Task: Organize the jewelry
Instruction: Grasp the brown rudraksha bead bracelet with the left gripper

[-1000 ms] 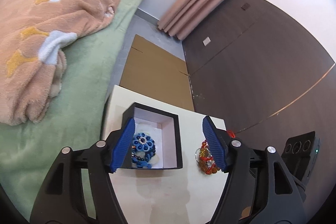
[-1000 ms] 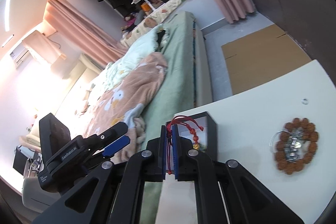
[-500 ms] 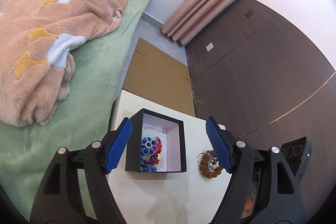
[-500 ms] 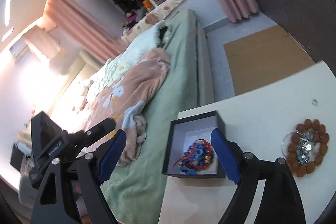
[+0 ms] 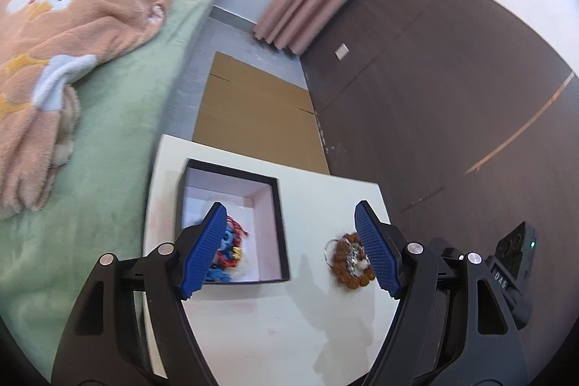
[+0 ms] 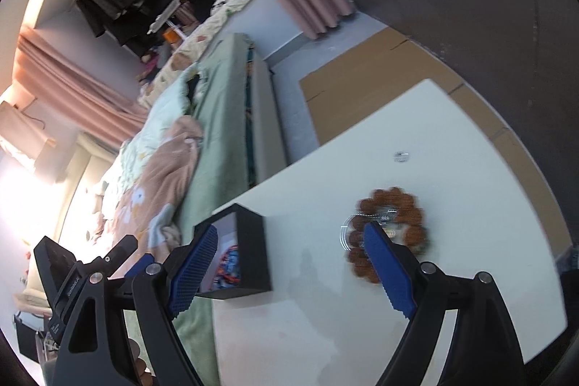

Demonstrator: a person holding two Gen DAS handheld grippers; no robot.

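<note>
A black box [image 5: 278, 227] with a white lining stands on the white table [image 5: 275, 324]. Blue and red bracelets [image 5: 231, 250] lie inside it. The box also shows in the right wrist view [image 6: 249, 255]. A brown bead bracelet [image 5: 347, 268] with a clear bangle and silver pieces lies on the table to the right of the box, and shows in the right wrist view [image 6: 401, 223]. A small silver ring [image 6: 400, 156] lies farther back. My left gripper [image 5: 289, 248] is open and empty above the box and the table. My right gripper [image 6: 289, 259] is open and empty between the box and the bead bracelet.
A bed with a green sheet [image 5: 108, 132] and a peach blanket [image 5: 54, 35] runs along the table's left side. Flat cardboard [image 5: 253, 111] lies on the floor beyond the table. A dark wall [image 5: 452, 96] stands to the right. The other gripper's body [image 6: 79, 277] shows at lower left.
My right gripper opened and let the red string bracelet fall into the box, then swung right toward the bead bracelet. My left gripper stayed open and shifted slightly.
</note>
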